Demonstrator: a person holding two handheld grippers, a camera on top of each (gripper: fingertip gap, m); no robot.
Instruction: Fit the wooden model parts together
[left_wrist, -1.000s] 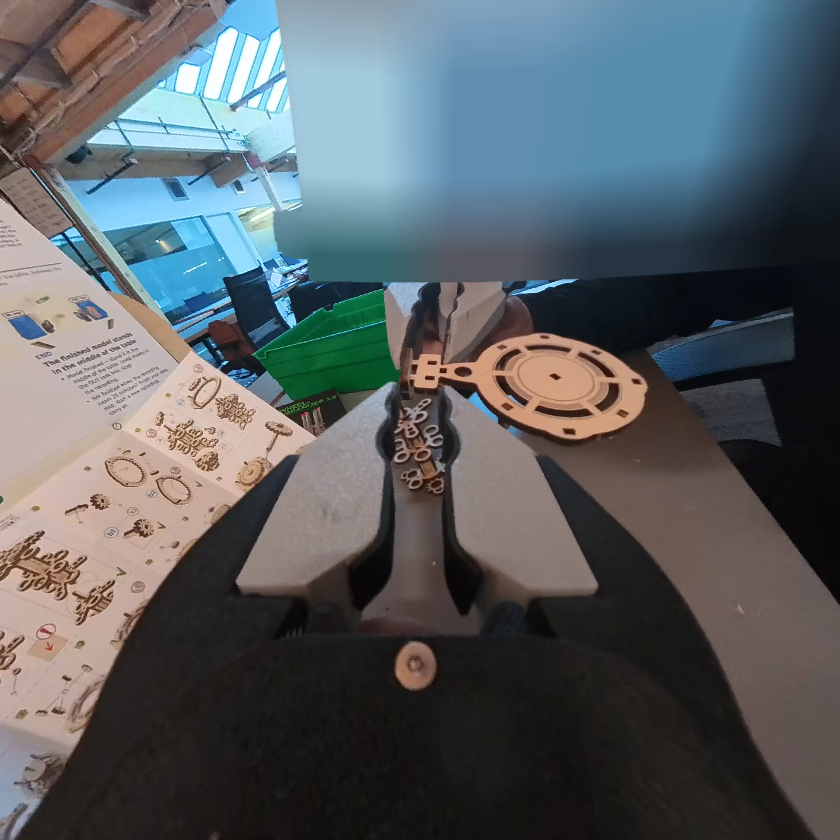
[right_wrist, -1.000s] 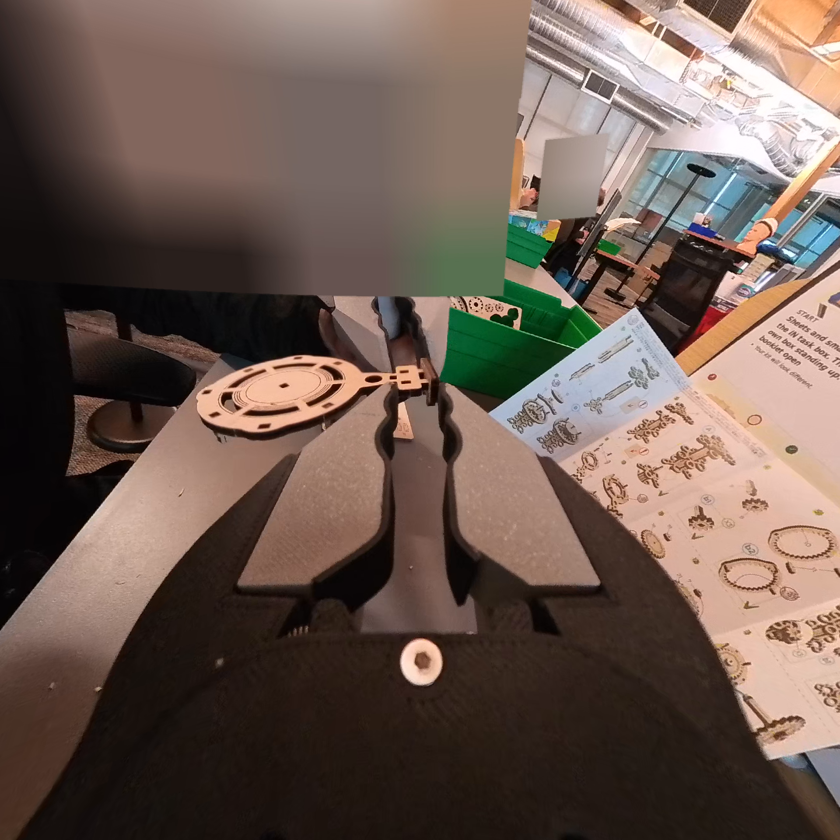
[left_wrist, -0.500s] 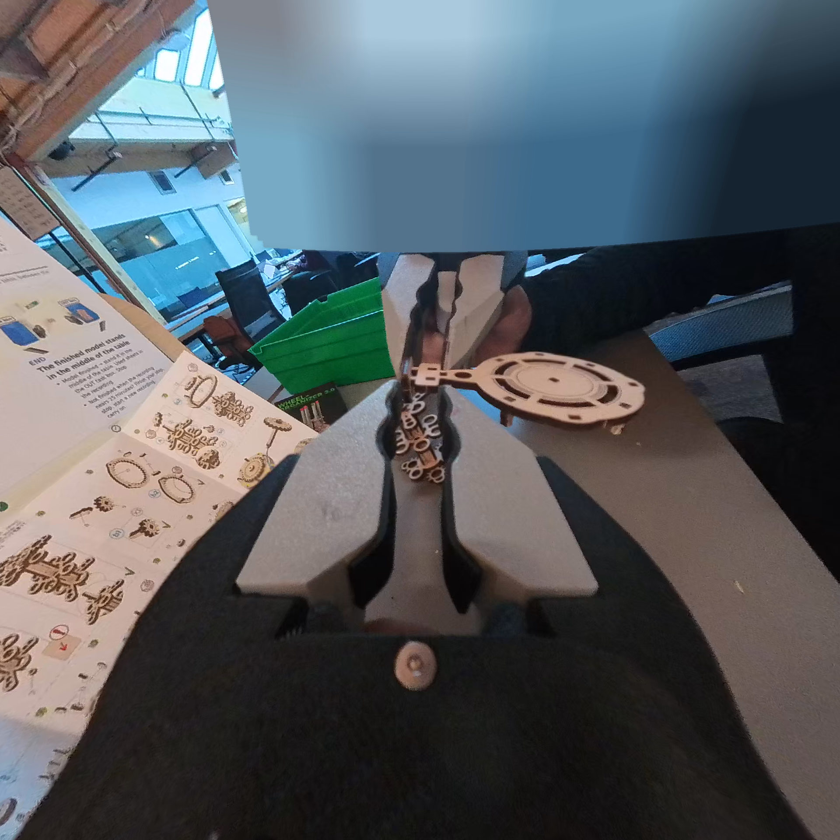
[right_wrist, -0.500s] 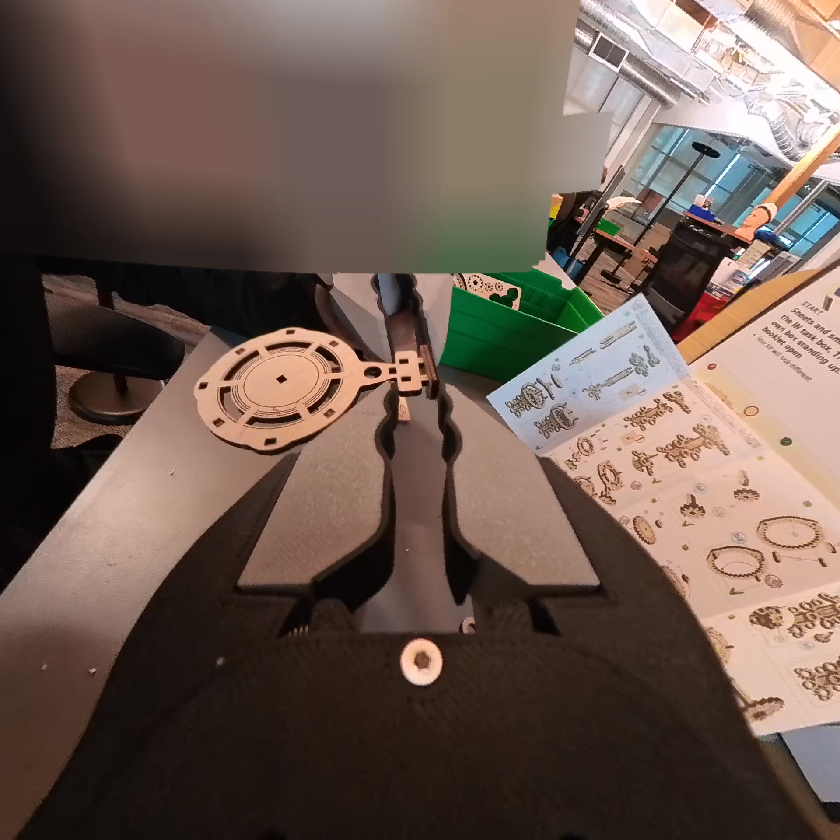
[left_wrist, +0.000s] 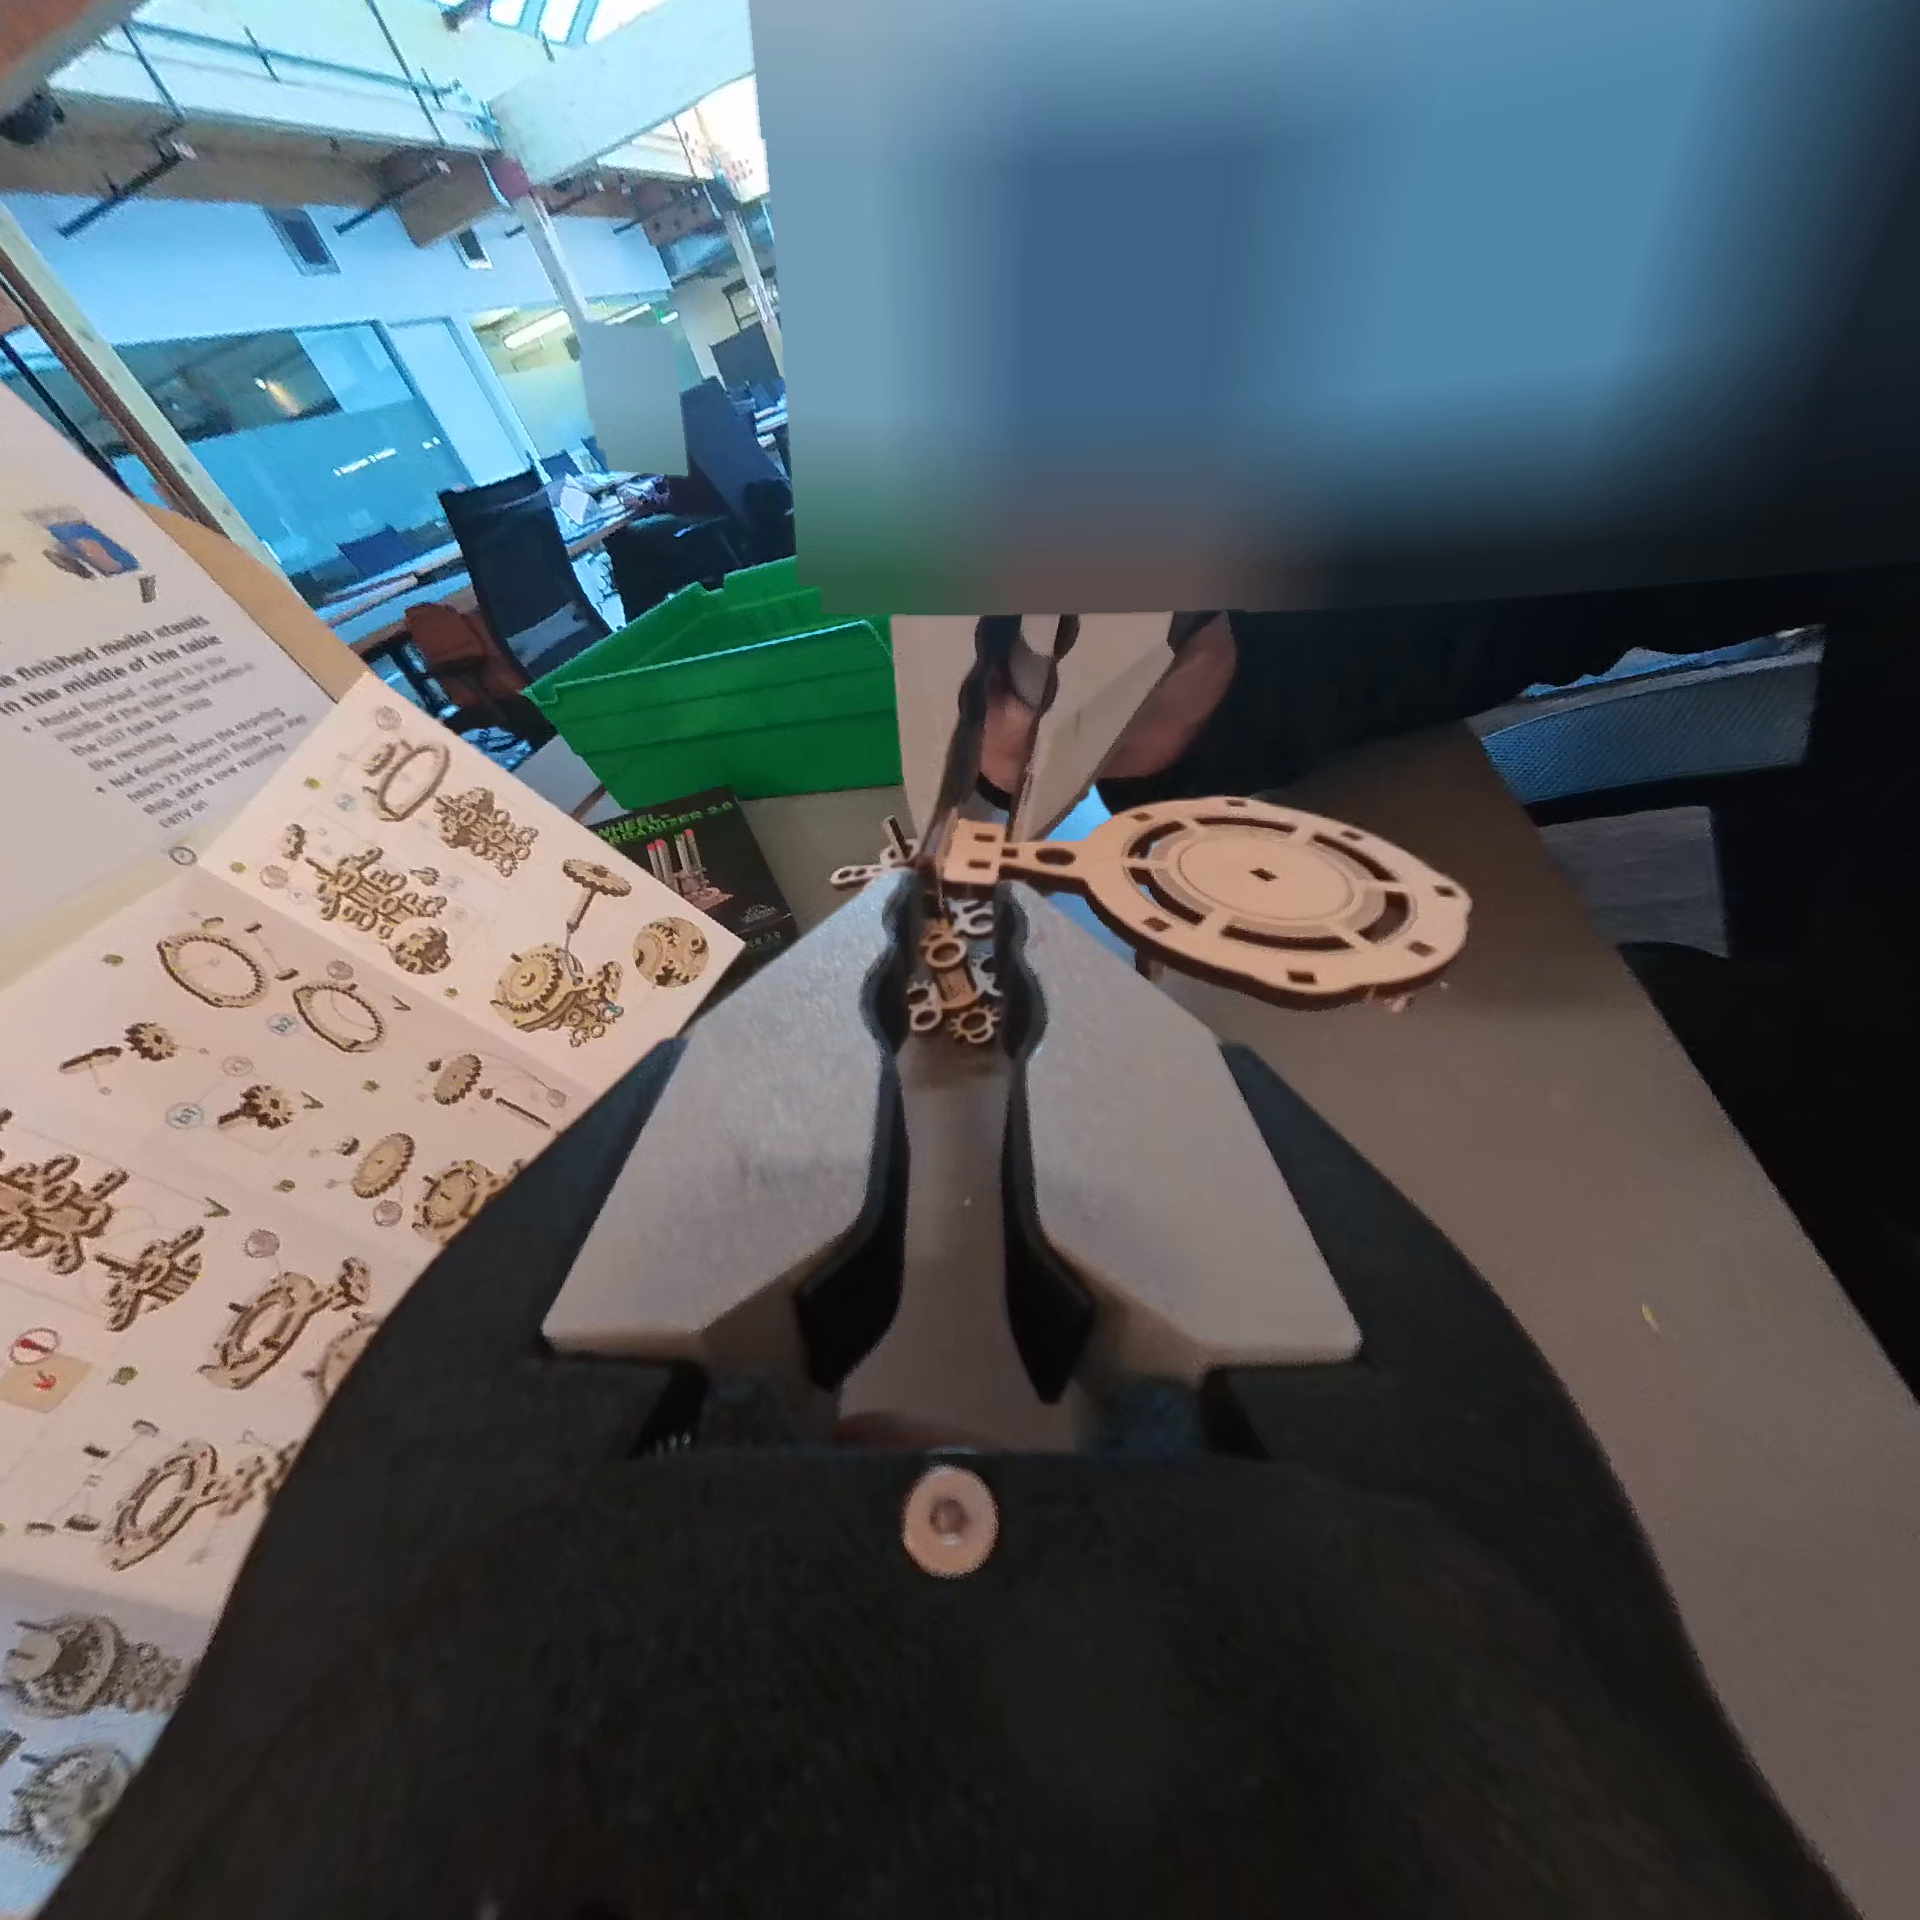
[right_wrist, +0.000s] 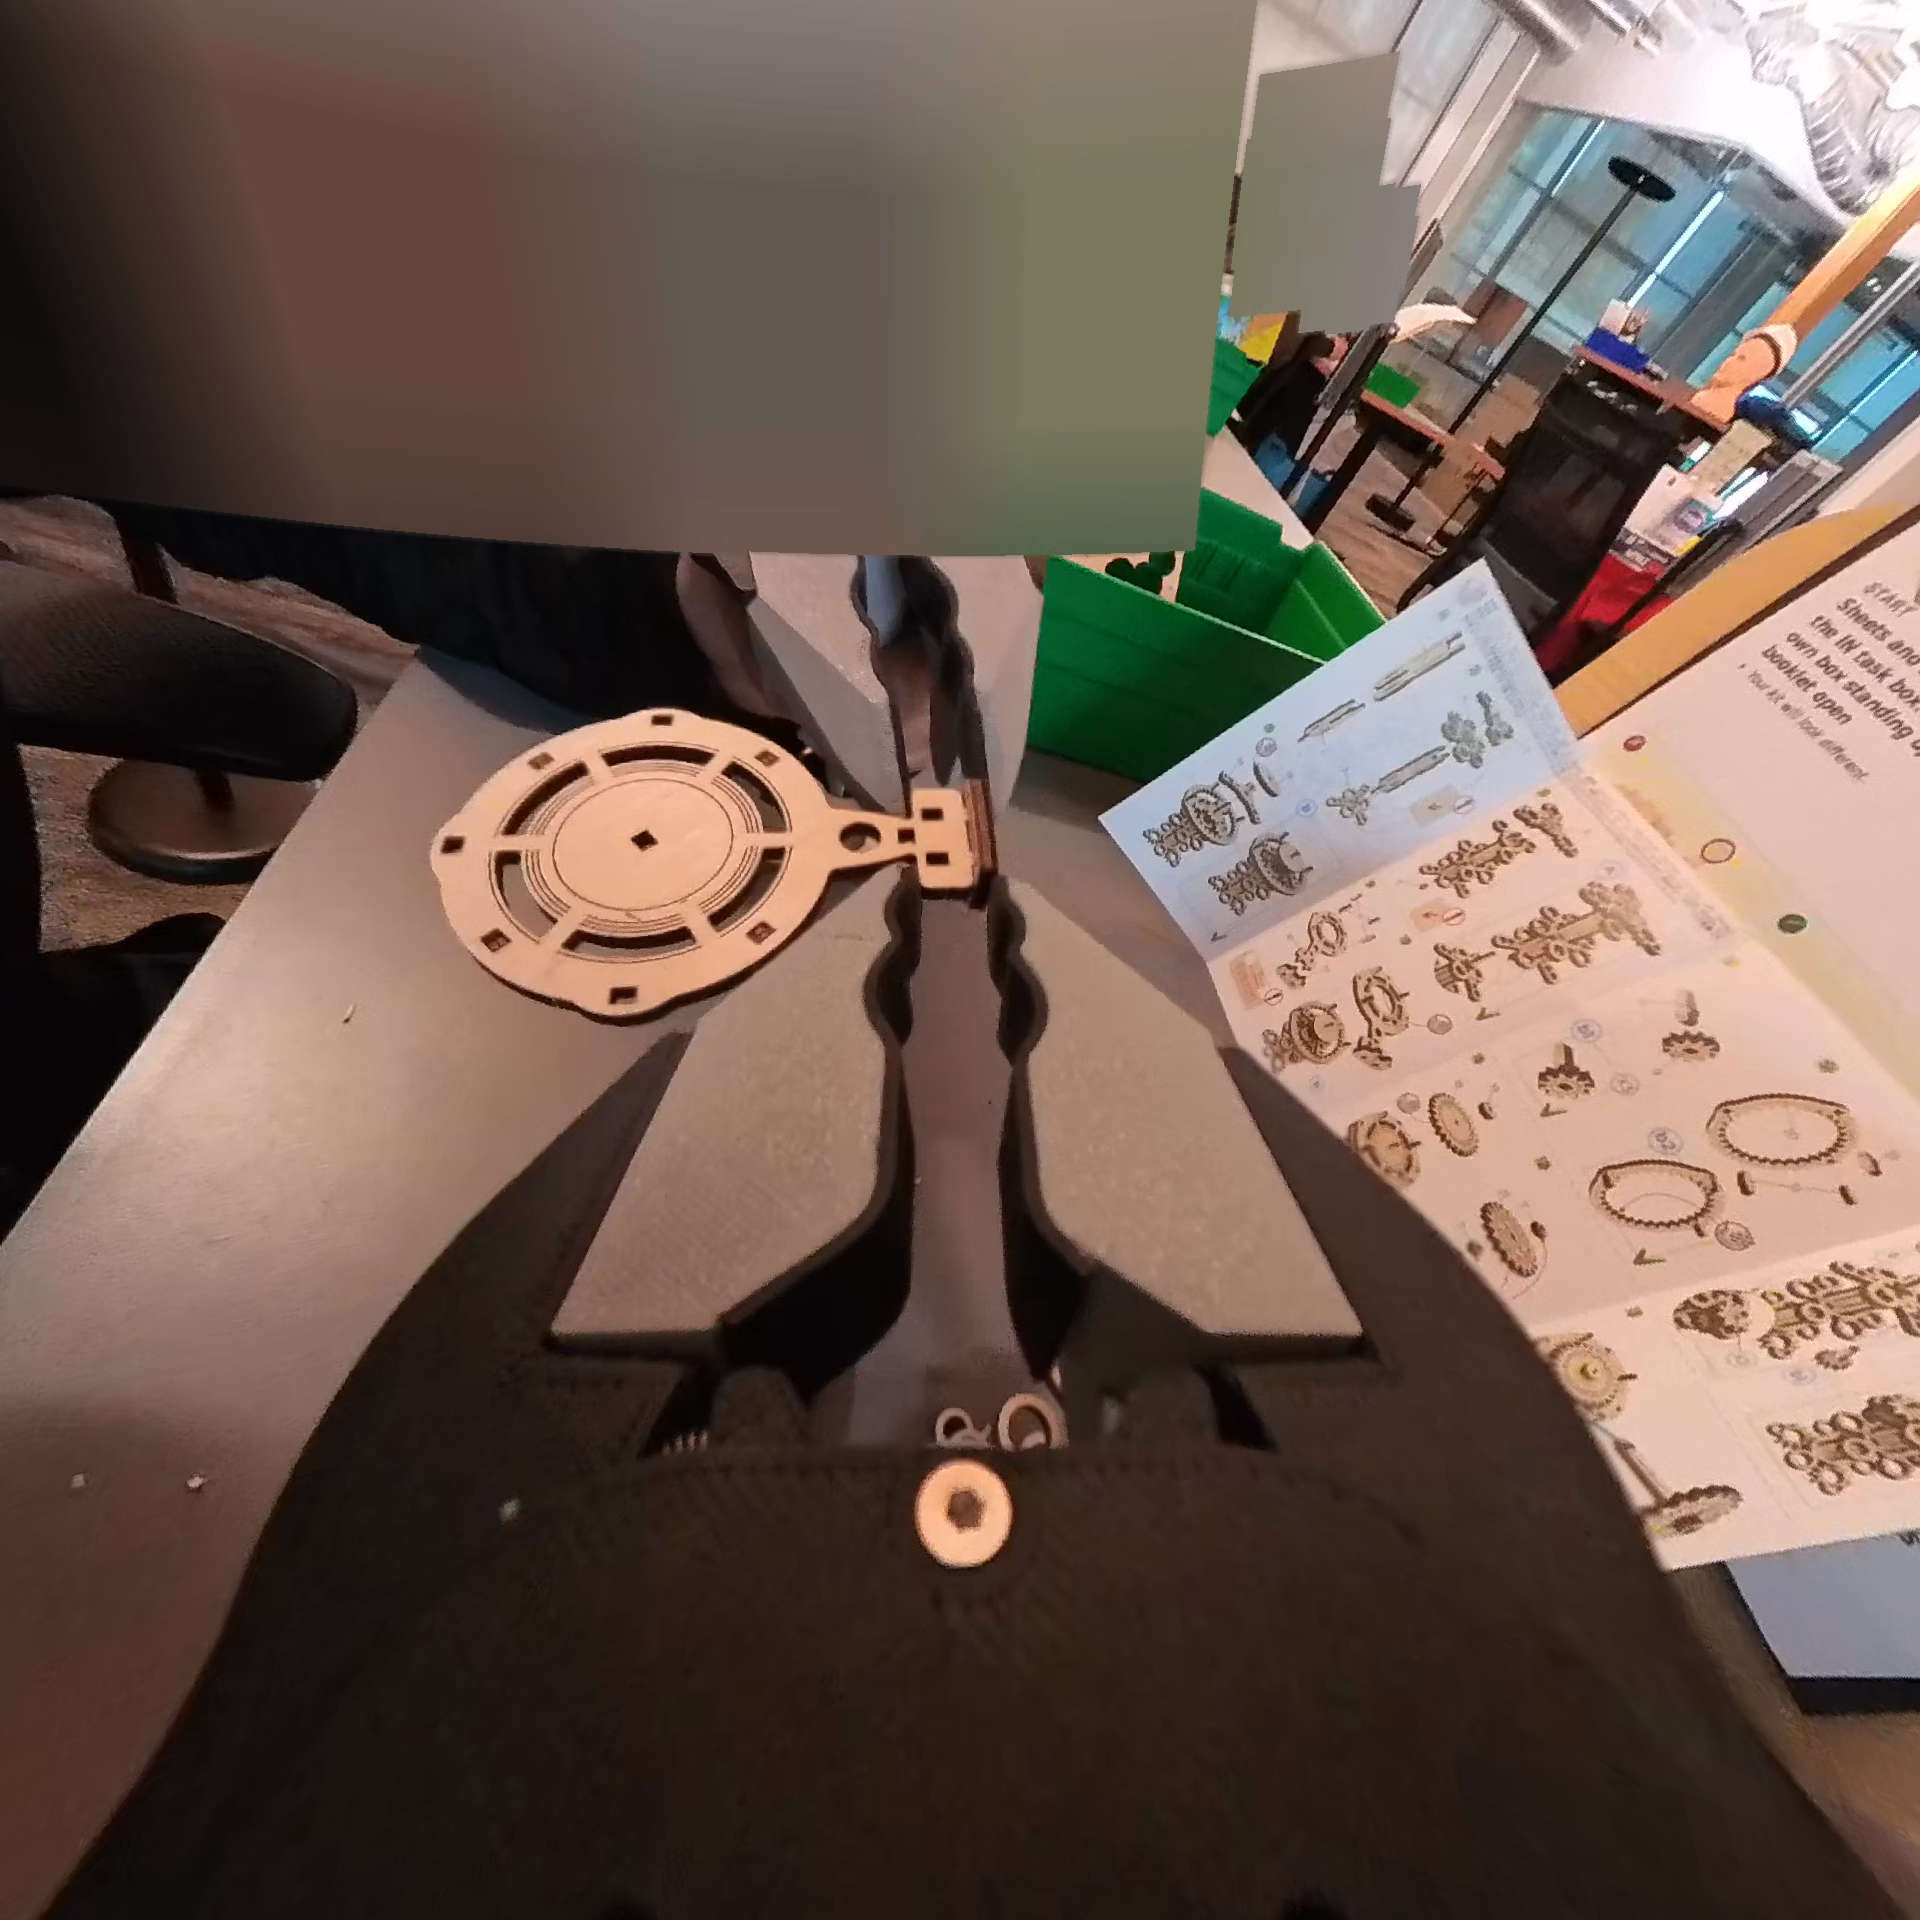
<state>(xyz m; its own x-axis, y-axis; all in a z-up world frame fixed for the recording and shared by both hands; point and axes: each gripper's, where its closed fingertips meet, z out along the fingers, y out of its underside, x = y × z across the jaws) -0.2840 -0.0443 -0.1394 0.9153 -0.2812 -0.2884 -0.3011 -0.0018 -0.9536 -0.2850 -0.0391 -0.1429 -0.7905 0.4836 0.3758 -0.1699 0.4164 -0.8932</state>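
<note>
Wooden disc part (right_wrist: 644, 862) at right hand-held gripper (right_wrist: 951, 904) tips, maybe gripped

Pale matt laser-cut wooden disc (right_wrist: 634, 857), matt grey table (right_wrist: 208, 1195), glossy green plastic bin (left_wrist: 727, 707), printed paper booklet (right_wrist: 1507, 1039).

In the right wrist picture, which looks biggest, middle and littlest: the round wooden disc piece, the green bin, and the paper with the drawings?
As they look in that view:
1. Instruction paper, largest, though it lies nearer the camera.
2. Round wooden disc piece.
3. Green bin, smallest-looking, but it sits farther back and is partly hidden, so its real size is unsure.
</note>
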